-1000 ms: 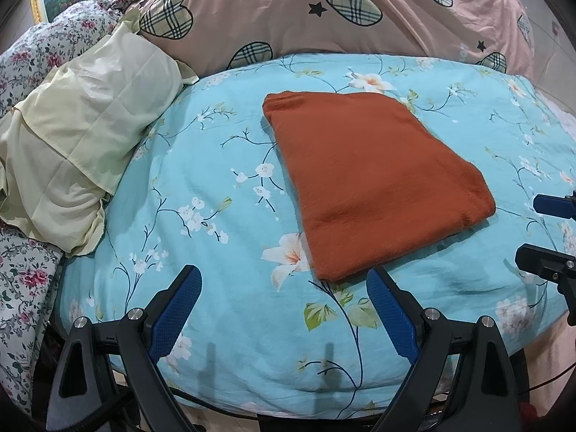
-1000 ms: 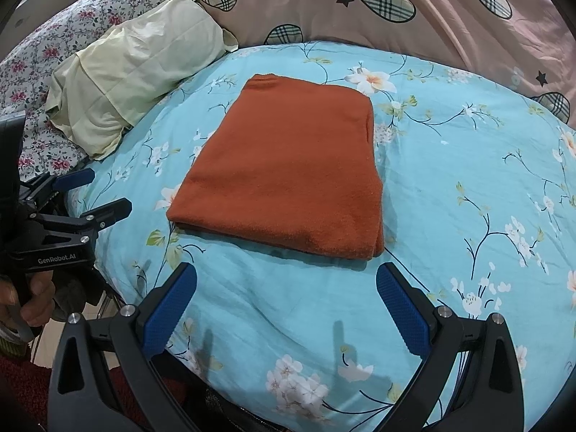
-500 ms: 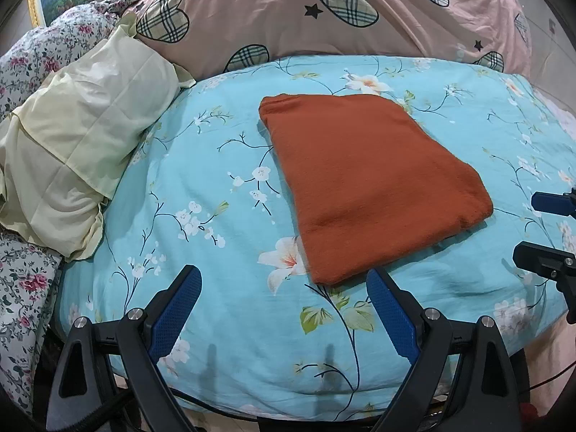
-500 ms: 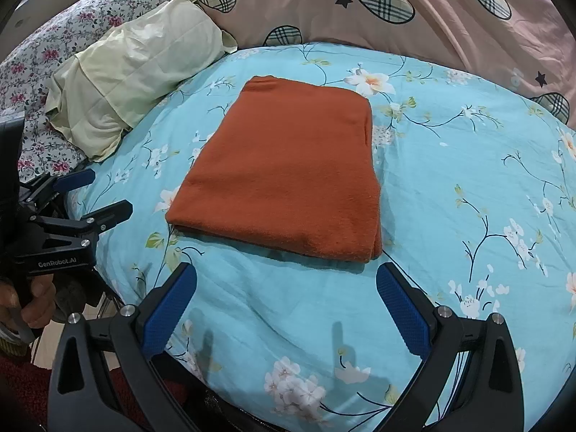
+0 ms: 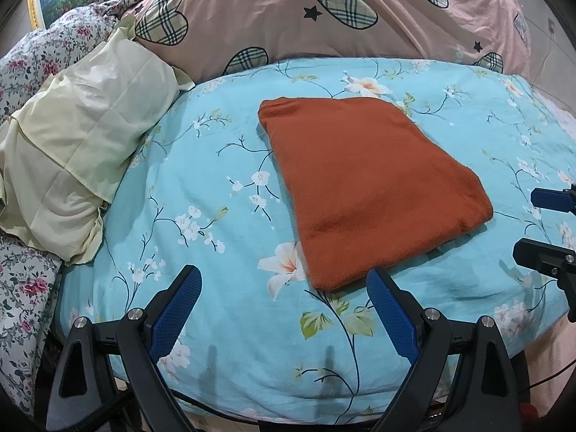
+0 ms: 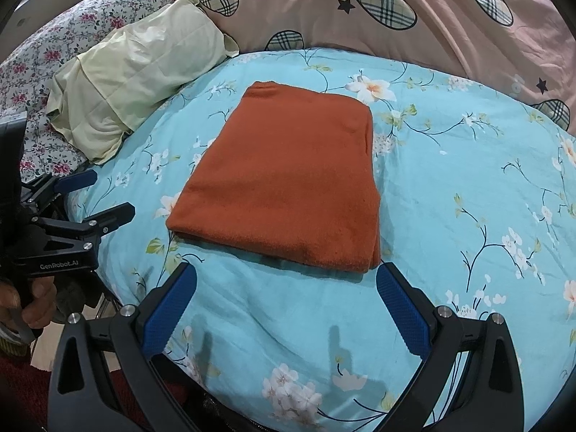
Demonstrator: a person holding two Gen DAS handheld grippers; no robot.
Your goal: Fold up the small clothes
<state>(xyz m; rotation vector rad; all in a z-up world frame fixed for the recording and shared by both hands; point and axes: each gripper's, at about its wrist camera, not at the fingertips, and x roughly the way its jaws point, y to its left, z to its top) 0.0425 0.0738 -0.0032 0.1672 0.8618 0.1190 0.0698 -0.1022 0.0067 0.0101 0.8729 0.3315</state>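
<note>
1. Two grippers are hovering at the bed's near edge, the left gripper (image 5: 282, 300) and the right gripper (image 6: 286, 298) both with jaws spread apart, gripping nothing.
2. The folded rust-orange knit garment (image 6: 288, 183) is lying flat on the turquoise floral bedsheet (image 6: 450, 187), mid-bed, right of the pale yellow pillow (image 5: 77, 144).
3. Any further grab is risking a pinch of sheet along with cloth, dragging the stack askew.
4. The layers underneath are staying hidden; the garment's type is unclear.

A bed (image 5: 223, 194) in blue floral sheets — pale yellow pillow (image 5: 75, 151), pink heart-print quilt (image 5: 324, 10) behind.
</note>
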